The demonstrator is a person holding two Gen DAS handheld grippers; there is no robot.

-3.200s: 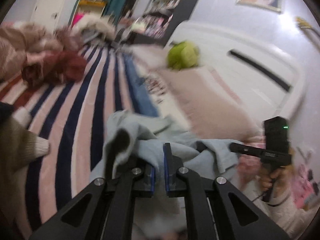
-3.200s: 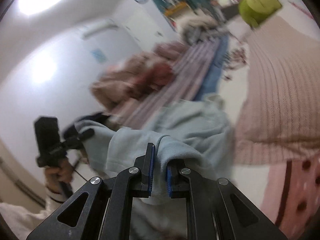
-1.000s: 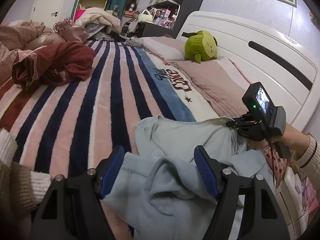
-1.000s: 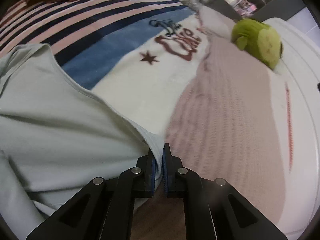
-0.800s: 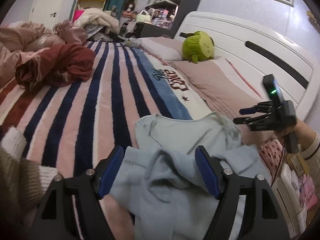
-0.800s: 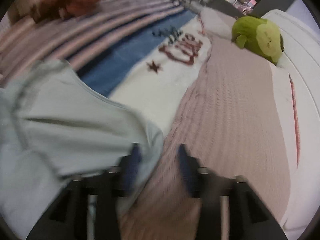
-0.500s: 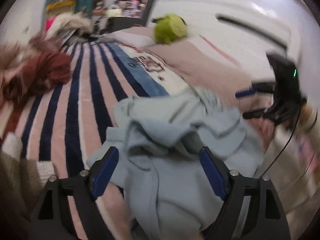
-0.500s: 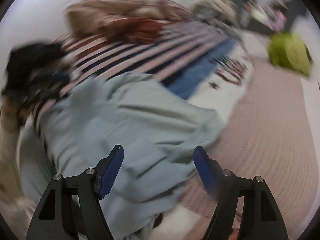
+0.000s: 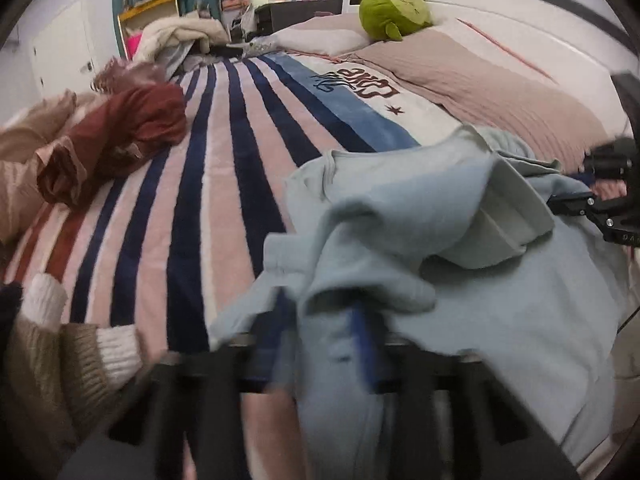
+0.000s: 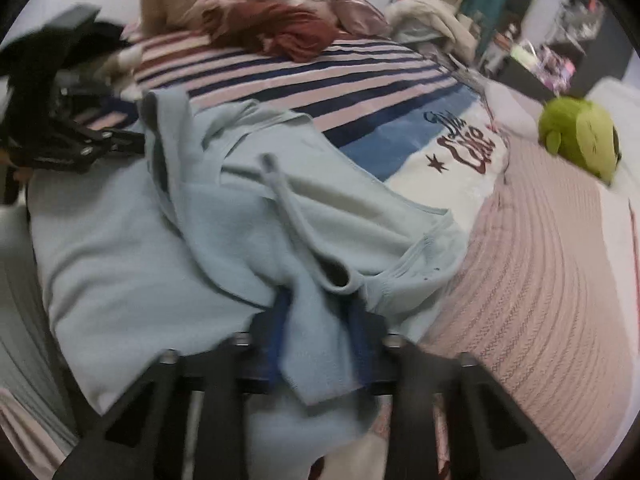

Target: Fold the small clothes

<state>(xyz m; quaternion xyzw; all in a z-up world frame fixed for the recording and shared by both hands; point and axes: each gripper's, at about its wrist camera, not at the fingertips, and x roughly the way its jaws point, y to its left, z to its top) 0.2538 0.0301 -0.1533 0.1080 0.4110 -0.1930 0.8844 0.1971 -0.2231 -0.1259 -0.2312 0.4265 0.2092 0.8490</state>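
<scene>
The garment [image 10: 248, 216], a pale blue fleece piece, lies bunched on the near edge of the bed, and I have a fold of it in each tool. My right gripper [image 10: 318, 336] has just been closing, and its blue pads now pinch a flap of the fabric between them. My left gripper [image 9: 324, 344] has just been closing too; the view there is smeared by motion, but a ridge of the cloth sits between its fingers and they look clamped on it. From the left camera I see the right gripper at the far right edge, just past the heap; from the right camera the left one shows at the far left.

Beyond the garment runs the blanket [image 9: 224, 168], striped pink and navy, with lettering near the pillow end. A ribbed pink cover [image 10: 552, 280] lies beside the garment on the right. A green plush [image 9: 394, 8] sits by the headboard. A dark red garment [image 9: 120, 136] lies crumpled further off on the stripes.
</scene>
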